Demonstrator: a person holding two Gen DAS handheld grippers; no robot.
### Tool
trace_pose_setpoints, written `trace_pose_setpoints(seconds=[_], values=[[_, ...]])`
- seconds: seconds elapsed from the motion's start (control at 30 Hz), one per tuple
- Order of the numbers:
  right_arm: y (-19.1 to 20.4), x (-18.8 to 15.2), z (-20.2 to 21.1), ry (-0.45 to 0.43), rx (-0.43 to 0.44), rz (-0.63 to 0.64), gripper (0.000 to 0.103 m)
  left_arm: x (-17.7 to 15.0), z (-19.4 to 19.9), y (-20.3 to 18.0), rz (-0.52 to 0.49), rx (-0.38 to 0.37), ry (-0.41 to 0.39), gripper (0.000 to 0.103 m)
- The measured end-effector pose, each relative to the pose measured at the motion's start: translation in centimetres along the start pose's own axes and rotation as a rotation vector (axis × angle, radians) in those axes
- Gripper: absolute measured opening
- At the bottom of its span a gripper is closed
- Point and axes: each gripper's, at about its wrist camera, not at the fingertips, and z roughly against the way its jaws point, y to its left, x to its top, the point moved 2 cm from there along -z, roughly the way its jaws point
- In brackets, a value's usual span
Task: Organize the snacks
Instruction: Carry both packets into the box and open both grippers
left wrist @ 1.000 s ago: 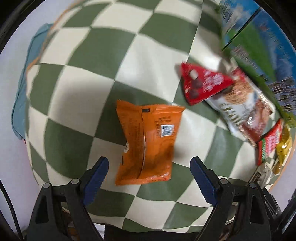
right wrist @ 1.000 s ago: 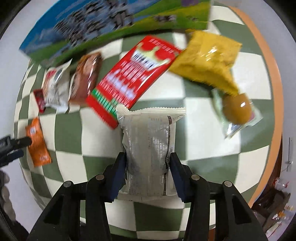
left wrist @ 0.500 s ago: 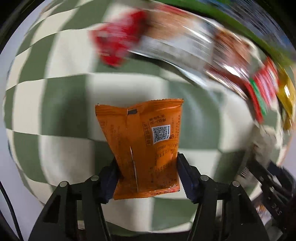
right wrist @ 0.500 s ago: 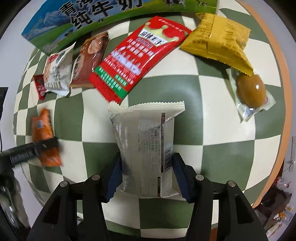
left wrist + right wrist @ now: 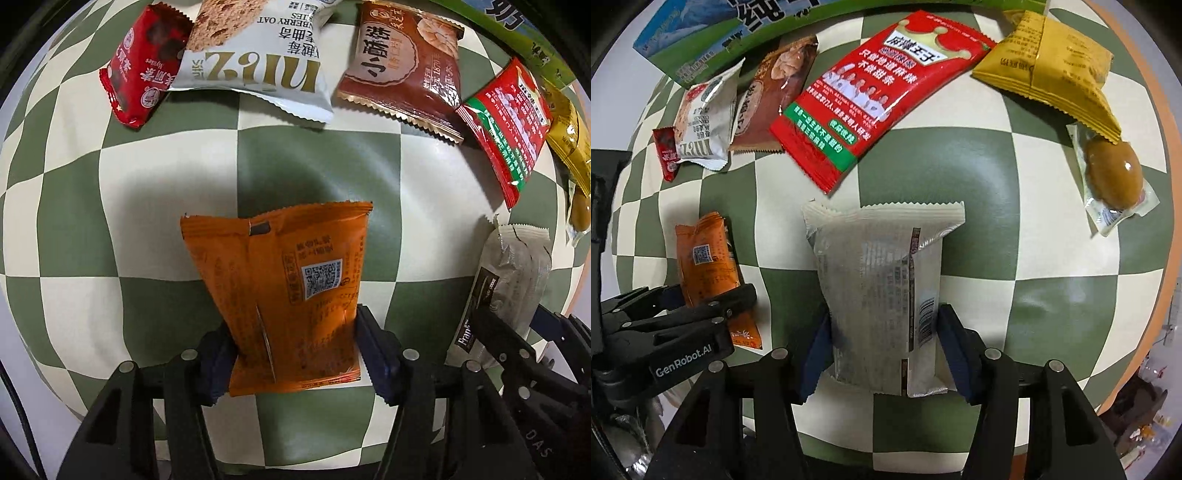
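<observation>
Glossy orange foil snack packet [image 5: 291, 295]; crinkled, shiny silver plastic wrapper [image 5: 882, 295]; matt, smooth green-and-cream checked cloth [image 5: 979, 184] over the bench.

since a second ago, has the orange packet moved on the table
Yes. The orange packet, once level with the small red packet at the cloth's left edge, now sits further right, below the row of snacks, between the left gripper's fingers.

The left gripper [image 5: 295, 350] closed its fingers on the orange packet [image 5: 284, 295] and carried it beside the snack row.
</observation>
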Motion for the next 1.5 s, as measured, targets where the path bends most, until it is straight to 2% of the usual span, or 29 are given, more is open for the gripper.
trace_pose_setpoints(seconds=[0.13, 0.27, 0.43, 0.57, 0.87, 0.97, 1.03, 1.13, 1.23, 1.33, 1.37, 1.5], values=[[-0.1, -1.2, 0.1, 0.006, 0.001, -0.002, 0.061, 0.4, 0.4, 0.0, -0.006, 0.002, -0.005, 0.057], [-0.3, -0.6, 0.4, -0.001, 0.012, -0.002, 0.057, 0.2, 1.5, -0.1, -0.013, 0.004, -0.030, 0.052], [-0.7, 0.3, 2.8, -0.028, 0.081, -0.007, 0.057, 0.7, 5.1, -1.1, -0.039, -0.026, -0.095, 0.052], [-1.0, 1.6, 5.8, -0.081, 0.123, 0.000, 0.057, 2.0, 9.4, -1.8, -0.054, -0.082, -0.166, 0.052], [-1.9, 7.5, 16.3, -0.258, 0.229, 0.003, 0.057, 6.9, 20.6, -4.0, -0.071, -0.259, -0.317, 0.052], [-2.4, 10.9, 19.6, -0.328, 0.243, 0.001, 0.057, 10.2, 24.0, -5.0, -0.078, -0.290, -0.362, 0.052], [-2.9, 13.5, 21.3, -0.368, 0.223, 0.009, 0.057, 13.0, 25.4, -5.2, -0.074, -0.301, -0.372, 0.052], [-3.5, 18.1, 22.7, -0.409, 0.171, 0.023, 0.057, 18.2, 25.8, -5.6, -0.056, -0.309, -0.351, 0.052], [-4.1, 23.1, 22.1, -0.379, 0.121, 0.041, 0.057, 22.3, 24.5, -6.3, -0.050, -0.302, -0.298, 0.052], [-4.4, 27.2, 19.9, -0.295, 0.080, 0.057, 0.057, 26.4, 21.4, -6.9, -0.038, -0.303, -0.188, 0.052], [-4.5, 28.2, 19.1, -0.259, 0.064, 0.066, 0.057, 27.8, 19.6, -7.2, -0.032, -0.317, -0.121, 0.052], [-5.0, 30.8, 15.5, -0.121, 0.030, 0.080, 0.057, 29.4, 15.2, -8.1, -0.002, -0.325, 0.023, 0.052]])
